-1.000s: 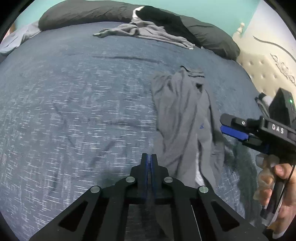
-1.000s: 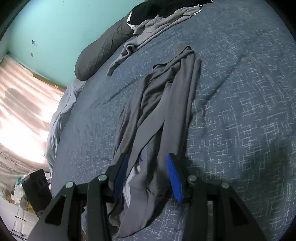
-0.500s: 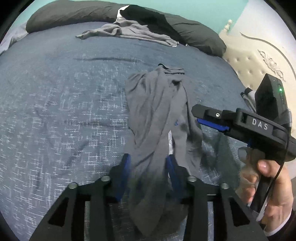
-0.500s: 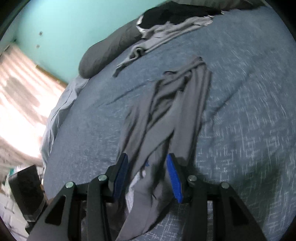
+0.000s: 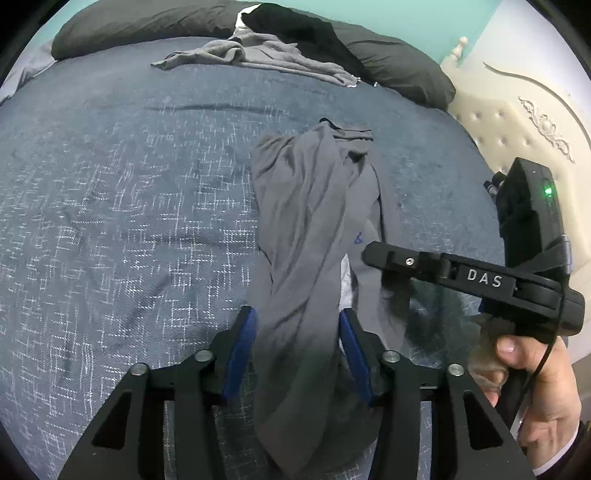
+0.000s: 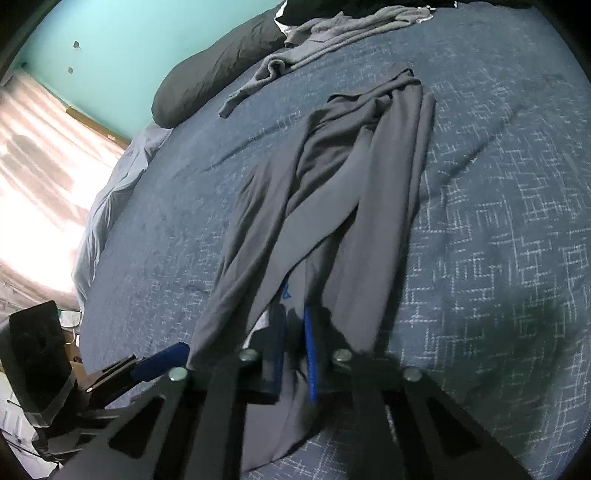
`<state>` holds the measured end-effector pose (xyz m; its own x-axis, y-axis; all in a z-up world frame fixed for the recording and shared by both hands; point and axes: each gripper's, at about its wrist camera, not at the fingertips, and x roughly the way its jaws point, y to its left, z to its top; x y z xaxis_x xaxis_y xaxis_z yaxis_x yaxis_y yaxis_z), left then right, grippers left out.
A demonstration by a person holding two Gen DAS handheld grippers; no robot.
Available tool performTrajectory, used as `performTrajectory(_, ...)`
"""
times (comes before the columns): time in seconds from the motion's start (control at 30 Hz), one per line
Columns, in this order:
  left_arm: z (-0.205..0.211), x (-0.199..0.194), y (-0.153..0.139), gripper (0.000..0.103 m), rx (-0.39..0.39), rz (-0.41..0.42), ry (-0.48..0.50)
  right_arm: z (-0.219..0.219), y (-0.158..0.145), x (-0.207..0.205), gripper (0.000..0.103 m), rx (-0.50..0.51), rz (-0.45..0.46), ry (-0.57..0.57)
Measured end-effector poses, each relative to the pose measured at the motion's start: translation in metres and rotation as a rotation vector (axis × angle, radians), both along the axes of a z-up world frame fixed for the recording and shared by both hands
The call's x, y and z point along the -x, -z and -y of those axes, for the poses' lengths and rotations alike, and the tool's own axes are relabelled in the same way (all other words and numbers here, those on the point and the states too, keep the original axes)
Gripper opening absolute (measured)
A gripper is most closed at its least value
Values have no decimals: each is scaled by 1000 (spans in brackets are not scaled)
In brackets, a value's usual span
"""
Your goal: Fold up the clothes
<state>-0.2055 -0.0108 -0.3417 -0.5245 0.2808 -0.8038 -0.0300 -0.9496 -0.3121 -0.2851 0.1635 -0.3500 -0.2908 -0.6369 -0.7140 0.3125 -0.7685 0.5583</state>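
Nearest, left gripper (image 5: pixel 297 347) spread wide, blue-padded fingers (image 5: pixel 242 347) either side of the near end of the grey garment (image 5: pixel 306 221), cloth running loose between them, not pinched. Just to its right, right gripper (image 6: pixel 293 350) nearly closed, fingers (image 6: pixel 310 354) narrowed onto a fold at the same near end; probably pinching cloth, though motion blur leaves the contact unsure. Seen from the left wrist, a hand (image 5: pixel 532 373) around the right gripper's handle, tool body crossing above the garment's right edge.

Beyond, garment lying in a long, bunched strip on the blue patterned bed cover (image 5: pixel 110 221), pointing away, far hem crumpled and well short of the pillows. Wide bare cover to the left of the strip; a narrower band to the right before the cream tufted headboard (image 5: pixel 517 129).

Farther off, a second grey garment (image 5: pixel 258 55) sprawled against the dark pillows (image 5: pixel 140 22), well apart from the first. Bed's left edge dropping toward a bright curtain (image 6: pixel 37 166).
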Motion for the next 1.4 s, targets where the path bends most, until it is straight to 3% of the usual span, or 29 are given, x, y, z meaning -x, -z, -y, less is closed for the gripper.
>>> performTrajectory(0.07, 2, 1, 1, 23, -2, 4, -11, -4, -2, 0, 4, 11, -13, 9)
performTrajectory(0.17, 6, 4, 4, 8, -5, 10, -28, -18, -6, 2, 4, 47, -19, 38)
performTrajectory(0.43, 20, 6, -7, 4, 4, -32, -82, -45, -19, 1, 3, 111, -48, 109)
performTrajectory(0.57, 33, 6, -8, 4, 3, -44, -125, -35, -15, 3, 5, 129, -10, 71)
performTrajectory(0.6, 36, 2, -8, 4, 3, -47, -136, -32, -14, 4, 6, 116, -4, 68)
performTrajectory(0.67, 42, -3, -9, 4, 2, -52, -156, -26, -12, 5, 30, 89, 6, 63)
performTrajectory(0.7, 46, -3, -10, 4, 0, -53, -164, -24, -12, 4, 35, 81, -1, 64)
performTrajectory(0.93, 56, -10, -14, 4, -9, -63, -157, -7, -10, 1, 36, 22, -53, 28)
performTrajectory(1.0, 59, -12, -14, 4, -8, -64, -158, -4, -7, 1, 33, 28, -63, 12)
performTrajectory(1.07, 62, -13, -13, 4, -7, -63, -162, 1, -5, 1, 9, 24, -70, -7)
performTrajectory(1.17, 67, -15, -15, 4, -6, -66, -177, -2, -1, 3, 3, 37, -63, 12)
performTrajectory(1.4, 80, -16, -15, 4, 1, -66, -230, -20, -14, 5, 3, 121, -74, 63)
